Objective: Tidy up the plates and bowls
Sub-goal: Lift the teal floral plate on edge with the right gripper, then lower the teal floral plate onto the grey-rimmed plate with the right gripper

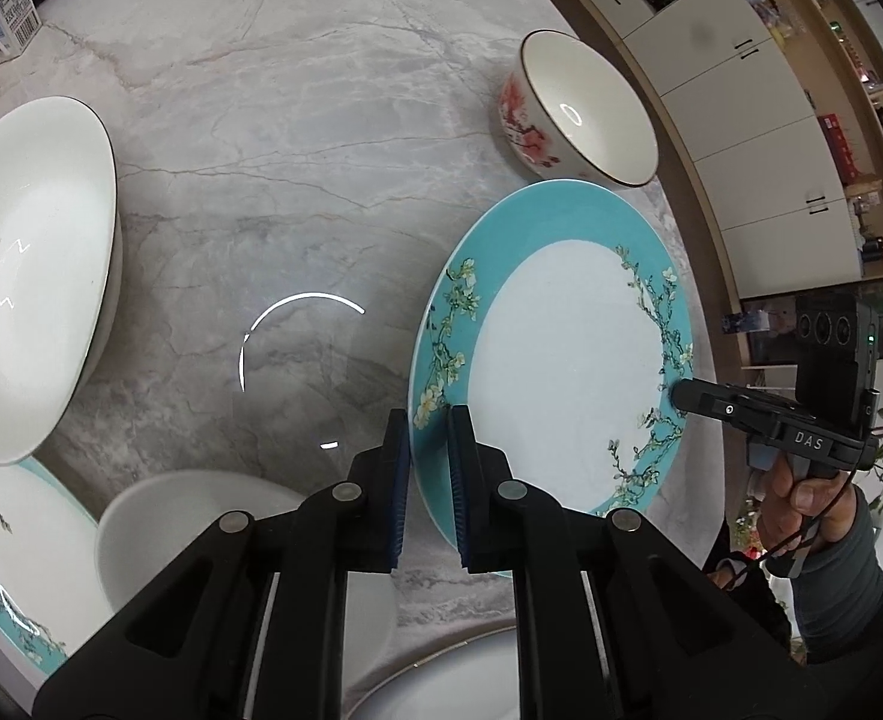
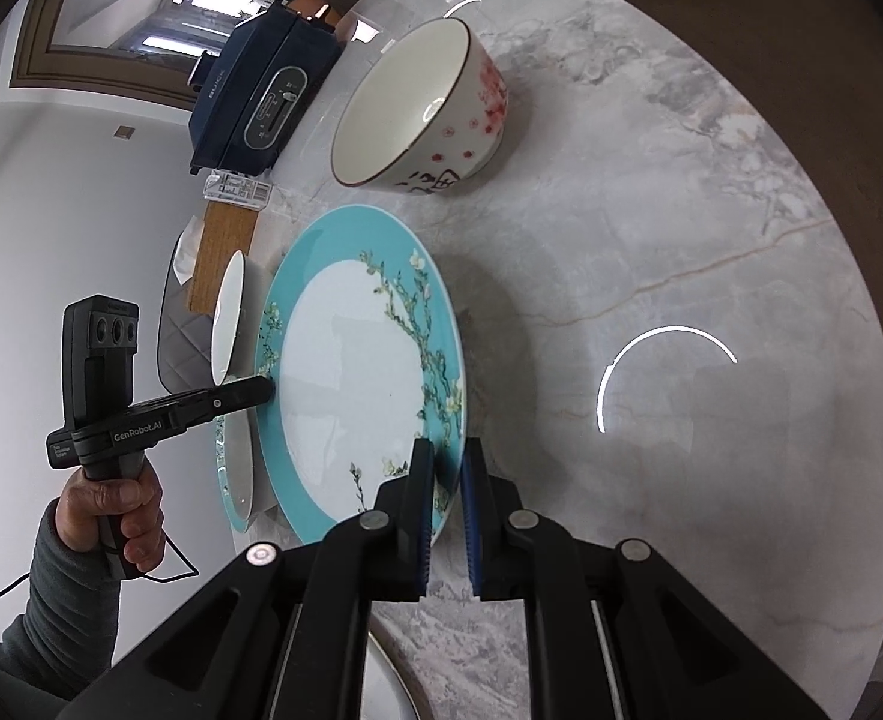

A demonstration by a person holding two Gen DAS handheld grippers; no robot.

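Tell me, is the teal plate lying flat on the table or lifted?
Lifted and tilted: the left gripper and right gripper pinch opposite rims of the teal plate, with its shadow beneath.

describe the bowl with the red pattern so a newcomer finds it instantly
On the grey marble table, look just beyond the turquoise plate that both grippers hold. The small bowl stands there upright; only it has red blossoms outside, while other bowls are plain white.

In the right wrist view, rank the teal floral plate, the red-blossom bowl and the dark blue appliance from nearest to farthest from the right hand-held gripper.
1. Teal floral plate: its rim sits between the right hand-held gripper fingers.
2. Red-blossom bowl: beyond the plate, on the marble.
3. Dark blue appliance: farthest, upper left.
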